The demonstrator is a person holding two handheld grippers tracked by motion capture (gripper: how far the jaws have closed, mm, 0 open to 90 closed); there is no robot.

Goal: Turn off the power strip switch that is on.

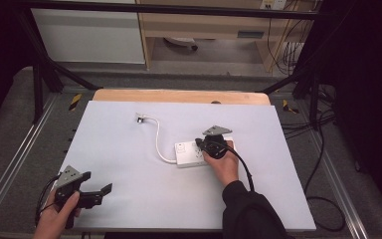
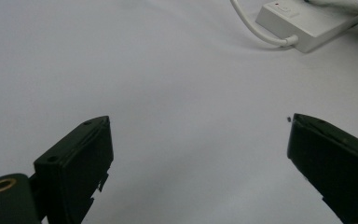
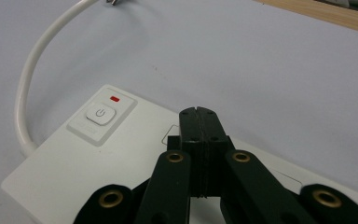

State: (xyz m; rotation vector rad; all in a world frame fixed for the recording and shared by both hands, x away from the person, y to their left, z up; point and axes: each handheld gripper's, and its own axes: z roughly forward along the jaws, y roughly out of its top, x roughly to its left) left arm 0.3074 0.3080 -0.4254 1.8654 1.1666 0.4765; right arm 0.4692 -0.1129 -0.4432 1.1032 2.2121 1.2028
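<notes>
Nearest the person, at the front left corner of the worktop (image 1: 129, 199), the left gripper (image 1: 95, 191) rests in the hand with its jaws spread wide and nothing between them. In the left gripper view those jaws frame bare white surface, and the power strip (image 2: 307, 25) sits well apart, up at the far right of that view.

Farther in, right of centre, the right gripper (image 1: 210, 145) hangs over the power strip (image 1: 194, 153), held in the right hand (image 1: 224, 167). Its jaws are pressed flat together, holding nothing. In the right gripper view the closed tips (image 3: 199, 122) stand just above the strip's top face, and the power button (image 3: 100, 114) with its small red light (image 3: 115, 98) lies a little ahead and to the left of them along the strip. Whether the tips touch the plastic I cannot tell.

The strip's long axis runs roughly left to right across the worktop, button end on the left. From that end the white cable (image 1: 158, 139) curves away to the plug (image 1: 140, 118), lying loose farther back.

Judging by this, the work is pressing the button with the closed tips. The right gripper is far nearer; it needs only a short shift along the strip toward the button end, then a push down.
</notes>
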